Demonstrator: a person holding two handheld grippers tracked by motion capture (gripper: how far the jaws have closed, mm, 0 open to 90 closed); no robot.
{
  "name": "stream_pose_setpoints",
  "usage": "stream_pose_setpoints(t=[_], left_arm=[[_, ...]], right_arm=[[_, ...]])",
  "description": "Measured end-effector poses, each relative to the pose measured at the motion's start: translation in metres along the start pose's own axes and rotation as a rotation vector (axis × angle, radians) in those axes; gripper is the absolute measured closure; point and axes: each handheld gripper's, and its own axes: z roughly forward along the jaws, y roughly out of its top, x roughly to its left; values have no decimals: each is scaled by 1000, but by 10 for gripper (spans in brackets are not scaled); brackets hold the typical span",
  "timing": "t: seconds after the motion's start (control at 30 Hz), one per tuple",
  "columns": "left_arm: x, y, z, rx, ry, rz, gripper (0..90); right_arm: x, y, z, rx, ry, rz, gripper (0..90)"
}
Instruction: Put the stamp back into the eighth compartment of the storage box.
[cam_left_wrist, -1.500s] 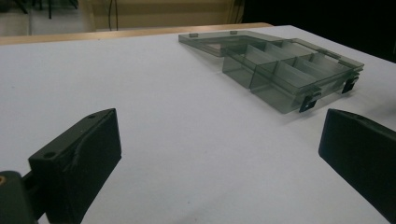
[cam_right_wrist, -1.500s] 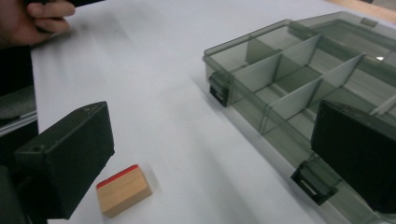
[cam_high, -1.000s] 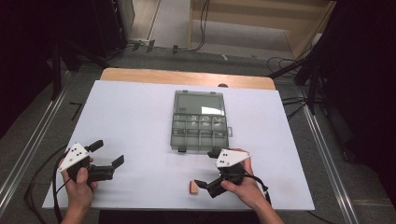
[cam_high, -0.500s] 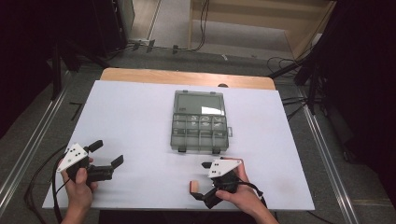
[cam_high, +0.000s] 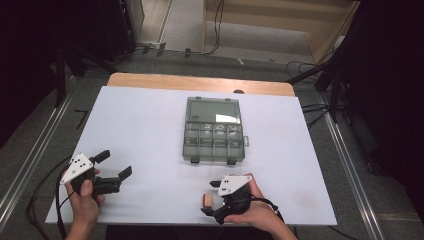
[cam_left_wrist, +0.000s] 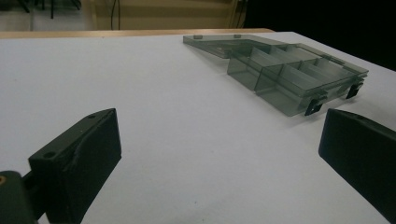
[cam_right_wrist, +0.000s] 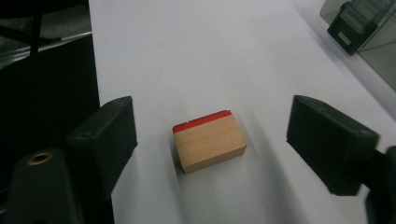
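A small wooden block (cam_high: 205, 200) with a red edge lies flat on the white table (cam_high: 150, 125) near its front edge. My right gripper (cam_high: 210, 198) sits low around it. In the right gripper view the block (cam_right_wrist: 210, 142) lies between the two black jaws of that gripper (cam_right_wrist: 212, 125), with a gap on each side. These jaws have just been closing and touch nothing. My left gripper (cam_high: 115, 164) rests at the front left, open and empty (cam_left_wrist: 219, 135). A clear plastic compartment box (cam_high: 214, 131) lies mid-table with its lid laid open.
The compartment box (cam_left_wrist: 285, 70) lies ahead and to the right of the left gripper. Its black latch (cam_right_wrist: 352, 21) shows at the top right of the right gripper view. The table's front edge runs close beside the block. Cables and dark stands surround the table.
The right hand has shifted left and down, so its jaws now straddle the block, and they stand narrower than before. The left hand and the box have stayed put.
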Motion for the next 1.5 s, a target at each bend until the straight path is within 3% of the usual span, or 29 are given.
stream_pose_setpoints(t=[0.17, 0.4, 0.87, 1.5], left_arm=[[0, 0, 0, 3, 1, 3, 0], [0, 0, 0, 3, 2, 4, 0], [0, 0, 1, 2, -2, 2, 0], [0, 0, 1, 2, -3, 7, 0]], right_arm=[[1, -2, 3, 8, 19, -19, 347], [0, -4, 7, 32, 20, -28, 423], [-1, -7, 9, 45, -7, -65, 506], [-5, -4, 1, -8, 12, -24, 511]])
